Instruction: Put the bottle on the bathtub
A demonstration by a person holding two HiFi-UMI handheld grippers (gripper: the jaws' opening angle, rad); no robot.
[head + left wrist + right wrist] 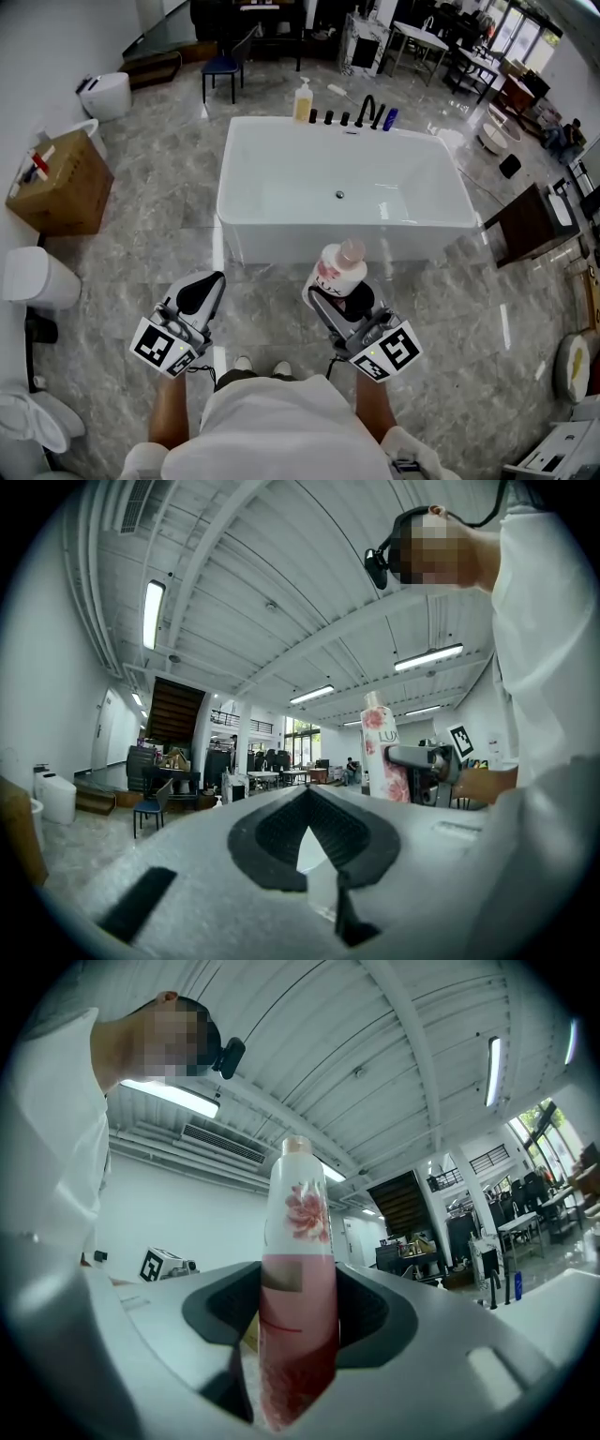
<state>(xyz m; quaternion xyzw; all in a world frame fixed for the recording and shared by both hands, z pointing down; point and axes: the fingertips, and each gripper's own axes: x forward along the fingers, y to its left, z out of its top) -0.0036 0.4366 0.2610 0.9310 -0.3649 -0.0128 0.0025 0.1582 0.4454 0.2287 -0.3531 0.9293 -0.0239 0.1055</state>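
In the head view a white bathtub [347, 202] stands on the grey marble floor straight ahead. My right gripper [342, 302] is shut on a white-and-pink flower-print bottle [339, 269], held upright just short of the tub's near wall. The right gripper view shows the bottle [298, 1260] clamped between the dark pads [370, 1321], with its cap pointing up. My left gripper [198, 294] hangs to the left, apart from the tub, its jaws together and holding nothing. The left gripper view shows its own tips [307, 795] and the bottle [382, 752] off to the right.
On the tub's far rim are a yellow pump bottle [303, 101], a black faucet [367, 111] and a small blue bottle [390, 119]. A cardboard box [58, 183] and a toilet [36, 277] are at the left. A dark cabinet [530, 225] is at the right.
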